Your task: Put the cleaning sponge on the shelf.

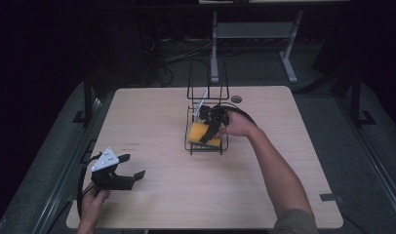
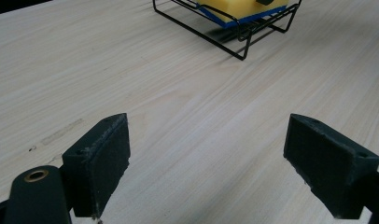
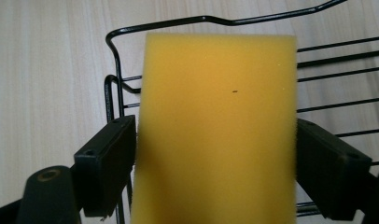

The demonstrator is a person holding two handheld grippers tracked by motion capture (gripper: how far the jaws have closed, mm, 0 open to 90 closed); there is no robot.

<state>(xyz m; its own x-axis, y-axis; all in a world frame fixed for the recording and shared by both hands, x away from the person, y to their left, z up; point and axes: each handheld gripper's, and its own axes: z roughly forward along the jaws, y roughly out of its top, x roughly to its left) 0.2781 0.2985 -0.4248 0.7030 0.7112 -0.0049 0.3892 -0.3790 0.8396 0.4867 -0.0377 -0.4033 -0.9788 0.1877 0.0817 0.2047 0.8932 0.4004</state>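
Note:
A yellow sponge (image 1: 198,130) with a blue underside lies in a black wire rack (image 1: 190,145) near the table's middle. My right gripper (image 1: 207,134) reaches down over it, held by a hand from the right. In the right gripper view the sponge (image 3: 215,121) spans the whole gap of my right gripper (image 3: 215,158). Both pads (image 3: 110,163) stand wide apart against its sides, and the sponge is not squeezed. My left gripper (image 1: 132,165) hovers open low over the table's front left corner, with only bare wood between its jaws (image 2: 206,154). From there the rack (image 2: 225,44) and sponge (image 2: 239,9) lie ahead.
The rack has a tall upright wire loop (image 1: 207,78) at its back. A round cable hole (image 1: 236,99) sits in the light wooden table (image 1: 162,200) behind the rack. The person's right forearm (image 1: 279,170) crosses the table's right half. Dark floor and a desk frame (image 1: 249,34) lie beyond.

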